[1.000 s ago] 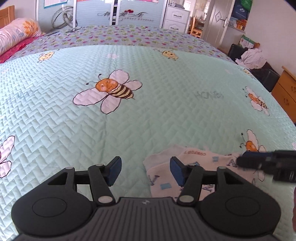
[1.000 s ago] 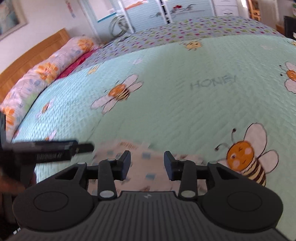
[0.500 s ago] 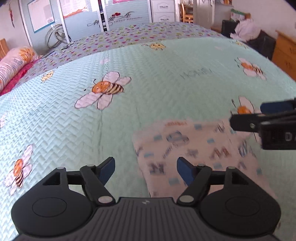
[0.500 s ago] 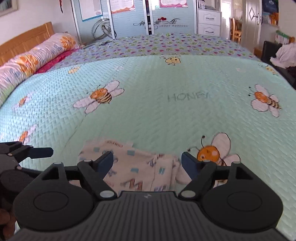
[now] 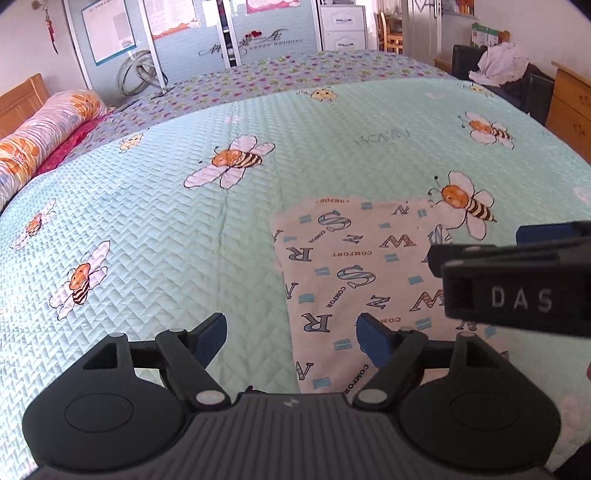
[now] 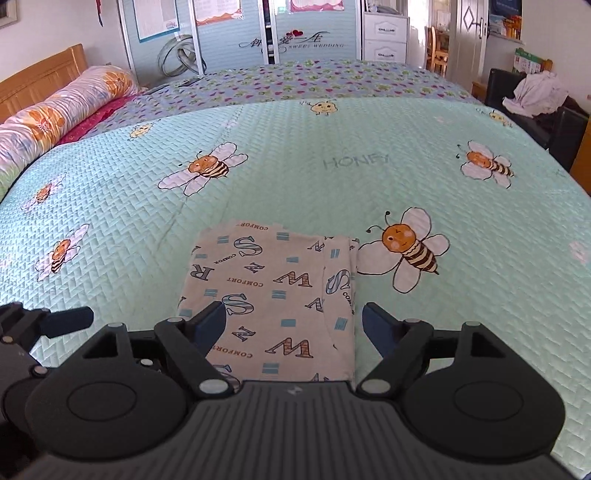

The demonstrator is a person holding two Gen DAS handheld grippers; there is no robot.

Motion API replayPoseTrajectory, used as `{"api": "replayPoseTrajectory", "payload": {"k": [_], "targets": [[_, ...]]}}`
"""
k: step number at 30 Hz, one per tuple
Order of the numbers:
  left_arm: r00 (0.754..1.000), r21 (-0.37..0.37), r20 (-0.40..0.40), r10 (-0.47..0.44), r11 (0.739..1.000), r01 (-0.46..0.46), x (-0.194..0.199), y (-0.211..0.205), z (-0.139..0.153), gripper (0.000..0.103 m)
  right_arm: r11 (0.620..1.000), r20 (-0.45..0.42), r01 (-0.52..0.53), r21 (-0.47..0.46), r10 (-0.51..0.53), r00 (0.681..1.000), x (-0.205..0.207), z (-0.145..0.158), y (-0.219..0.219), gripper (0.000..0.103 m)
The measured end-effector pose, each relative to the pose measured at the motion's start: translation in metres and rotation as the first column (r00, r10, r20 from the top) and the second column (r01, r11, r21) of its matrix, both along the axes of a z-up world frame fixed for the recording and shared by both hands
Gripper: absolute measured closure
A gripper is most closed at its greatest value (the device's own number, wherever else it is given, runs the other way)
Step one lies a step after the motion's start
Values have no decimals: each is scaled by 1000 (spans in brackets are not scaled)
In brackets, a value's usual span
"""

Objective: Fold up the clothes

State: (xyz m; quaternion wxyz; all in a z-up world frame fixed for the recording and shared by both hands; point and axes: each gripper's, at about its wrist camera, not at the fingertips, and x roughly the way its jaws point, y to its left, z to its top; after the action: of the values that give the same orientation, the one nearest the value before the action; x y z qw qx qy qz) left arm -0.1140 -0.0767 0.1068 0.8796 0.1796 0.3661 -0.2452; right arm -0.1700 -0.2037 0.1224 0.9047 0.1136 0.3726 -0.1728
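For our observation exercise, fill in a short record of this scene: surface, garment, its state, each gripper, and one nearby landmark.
surface: bed quilt, mint green with bee prints
garment: beige cloth with letter print
state: lies flat, folded into a rectangle
left gripper: open, holding nothing
right gripper: open, holding nothing
landmark: printed bee just right of the cloth

Left wrist view: looking forward along the left gripper (image 5: 291, 334), angling down from close above the bed (image 5: 155, 229) and facing the wardrobe doors (image 5: 258, 33).
Right wrist view: looking the same way from behind the right gripper (image 6: 293, 326), sitting close over the folded cloth (image 6: 280, 295).
Shared: both are taking in the cloth (image 5: 354, 273), the bee quilt, the pillow (image 6: 62, 107) and each other's gripper at the frame edge.
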Motion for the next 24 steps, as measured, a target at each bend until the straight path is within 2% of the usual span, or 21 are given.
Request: {"api": "replayPoseTrajectory", "payload": {"k": [8, 16, 24], "targets": [[1000, -17, 27, -10, 1000, 11, -10, 0, 13, 22, 999, 21, -23, -48, 24, 999, -14, 15, 14, 22], [999, -22, 29, -18, 1000, 19, -12, 2, 16, 22, 998, 26, -31, -47, 32, 999, -17, 17, 18, 22], [1000, -63, -23, -11, 998, 10, 4, 14, 11, 22, 998, 27, -38, -41, 39, 999, -19, 15, 18, 22]]}}
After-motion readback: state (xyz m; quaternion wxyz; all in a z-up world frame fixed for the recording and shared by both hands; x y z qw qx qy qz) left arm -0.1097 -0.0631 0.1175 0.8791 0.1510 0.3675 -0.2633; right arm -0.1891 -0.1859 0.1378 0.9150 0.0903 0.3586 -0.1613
